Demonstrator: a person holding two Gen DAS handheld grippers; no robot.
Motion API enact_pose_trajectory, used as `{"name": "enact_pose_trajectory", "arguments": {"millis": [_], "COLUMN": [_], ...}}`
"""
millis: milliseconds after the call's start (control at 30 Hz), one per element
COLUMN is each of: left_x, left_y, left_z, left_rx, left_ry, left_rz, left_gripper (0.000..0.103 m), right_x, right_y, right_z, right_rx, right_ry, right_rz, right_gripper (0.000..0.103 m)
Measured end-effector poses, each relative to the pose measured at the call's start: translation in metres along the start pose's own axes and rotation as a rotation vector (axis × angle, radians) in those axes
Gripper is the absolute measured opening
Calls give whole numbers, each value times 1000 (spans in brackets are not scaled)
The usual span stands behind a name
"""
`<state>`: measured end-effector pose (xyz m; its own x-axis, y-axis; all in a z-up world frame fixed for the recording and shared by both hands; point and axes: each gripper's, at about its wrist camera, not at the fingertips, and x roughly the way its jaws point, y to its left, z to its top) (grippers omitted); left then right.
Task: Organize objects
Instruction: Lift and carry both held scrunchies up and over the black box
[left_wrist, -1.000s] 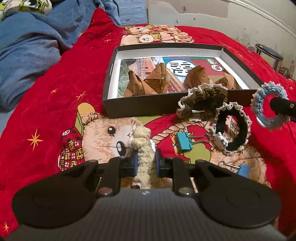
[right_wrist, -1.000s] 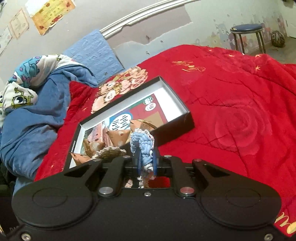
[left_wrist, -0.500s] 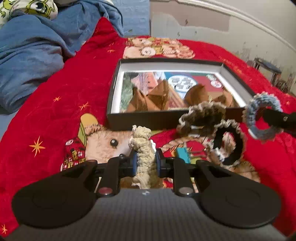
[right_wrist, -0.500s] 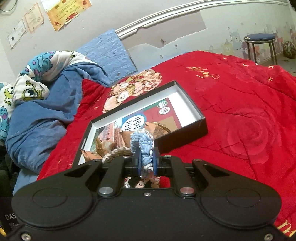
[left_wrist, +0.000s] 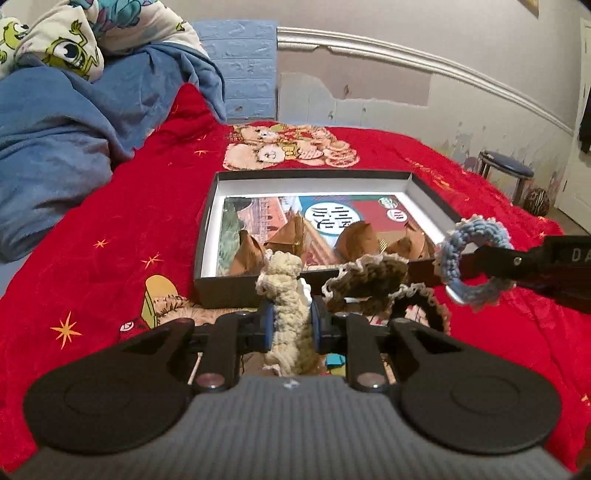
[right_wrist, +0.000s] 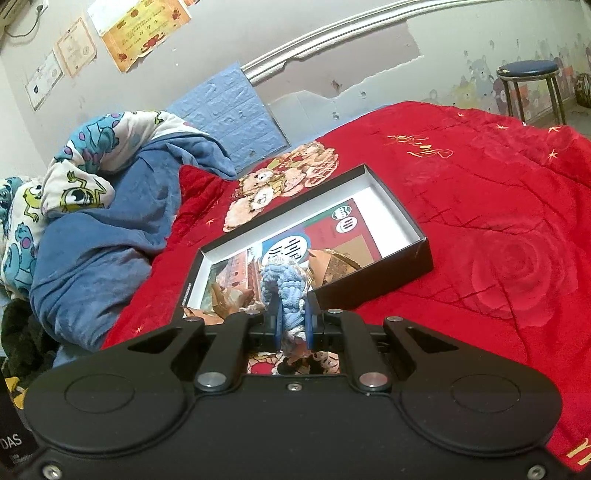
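Your left claw (left_wrist: 291, 325) is clamped on a beige crocheted scrunchie (left_wrist: 286, 295), held just short of the black box (left_wrist: 236, 291) on the red bedspread (left_wrist: 110, 229). Your right claw (right_wrist: 291, 325) is clamped on a blue crocheted scrunchie (right_wrist: 286, 291), over the box's near corner. Brown (left_wrist: 369, 284) and black (left_wrist: 428, 306) scrunchies lie beside the box.

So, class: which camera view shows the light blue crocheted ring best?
The left wrist view: the light blue crocheted ring shows there side-on as a full loop, held out by the right tool. The right wrist view shows it only edge-on, a bunched strip pinched between that tool's pads.
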<state>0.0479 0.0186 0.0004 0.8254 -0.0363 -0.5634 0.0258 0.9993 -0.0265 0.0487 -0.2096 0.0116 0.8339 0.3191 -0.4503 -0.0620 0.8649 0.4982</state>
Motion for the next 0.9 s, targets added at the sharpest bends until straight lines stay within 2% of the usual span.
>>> {"name": "enact_pose_trajectory", "arguments": {"millis": [700,900], "left_x": [-12,-6], "left_y": [24,27], "left_z": [22,44], "left_rx": [-89,-101], "left_ry": [-101,-110], "left_rz": [-7,-9], "left_gripper": [24,24], "right_x": [2,2], "right_y": [11,9], "right_z": [19,38], "right_rx": [21,63], "right_ry": [-49,-87], "right_rz": [117,141], "right_gripper": [12,12]}}
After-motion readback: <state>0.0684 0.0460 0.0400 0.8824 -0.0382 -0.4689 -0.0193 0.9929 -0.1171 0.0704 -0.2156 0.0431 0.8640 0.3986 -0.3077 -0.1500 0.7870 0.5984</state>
